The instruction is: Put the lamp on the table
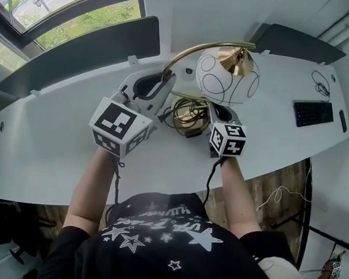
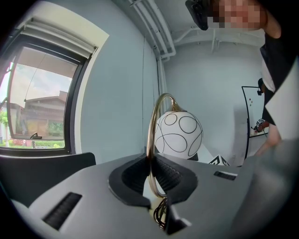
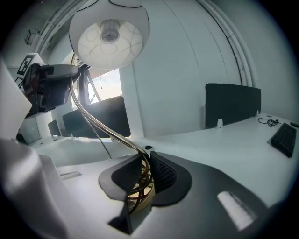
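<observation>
While lamp (image 1: 227,74) is held, keyboard (image 1: 313,113) sits apart, rt.

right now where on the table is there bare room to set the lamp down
Bare tabletop left of the left gripper, and a smaller patch between the lamp and the keyboard. The right end is crowded: keyboard and a thin cable.
</observation>
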